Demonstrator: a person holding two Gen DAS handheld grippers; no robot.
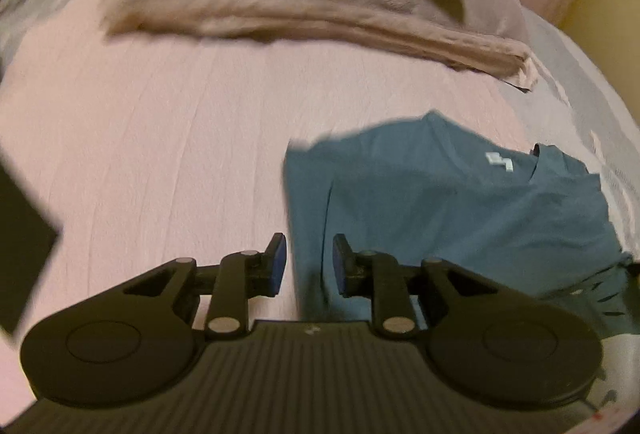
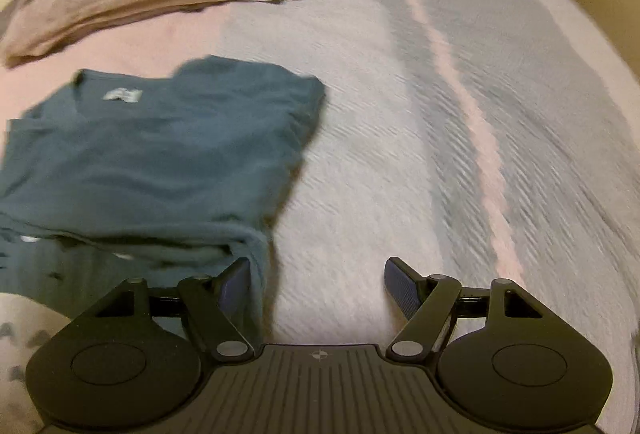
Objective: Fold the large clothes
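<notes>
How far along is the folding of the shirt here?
Done: the teal shirt lies folded into a compact stack on the bed, collar label up. In hand: nothing; left gripper and right gripper are both open and empty. Left: perhaps only tidying or stacking.
</notes>
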